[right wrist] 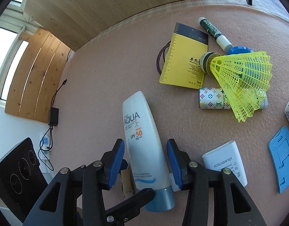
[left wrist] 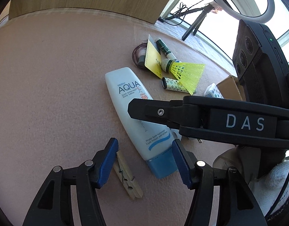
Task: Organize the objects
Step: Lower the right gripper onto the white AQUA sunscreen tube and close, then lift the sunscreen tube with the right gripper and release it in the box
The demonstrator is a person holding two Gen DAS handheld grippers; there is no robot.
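A white AQUA sunscreen tube (right wrist: 142, 131) with a blue cap lies flat on the pink felt surface (right wrist: 97, 94). My right gripper (right wrist: 145, 146) straddles its lower body, blue pads close on both sides with slim gaps, so it is open. My left gripper (left wrist: 144, 143) is open too, reaching around the tube's (left wrist: 125, 98) blue cap and a wooden clothespin (left wrist: 126, 175) lying beside it. One black finger of the right gripper (left wrist: 144, 111) crosses over the tube in the left wrist view. A left finger (right wrist: 137, 197) shows in front of the cap in the right wrist view.
Beyond the tube lie a yellow shuttlecock (right wrist: 240, 79), a yellow card (right wrist: 184, 62), a patterned cylinder (right wrist: 212, 98) and a green-white stick (right wrist: 214, 33). A white AC/DC adapter (right wrist: 225, 163) and a blue plastic piece (right wrist: 282, 158) sit to the right. A cardboard box (left wrist: 229, 86) stands at the edge.
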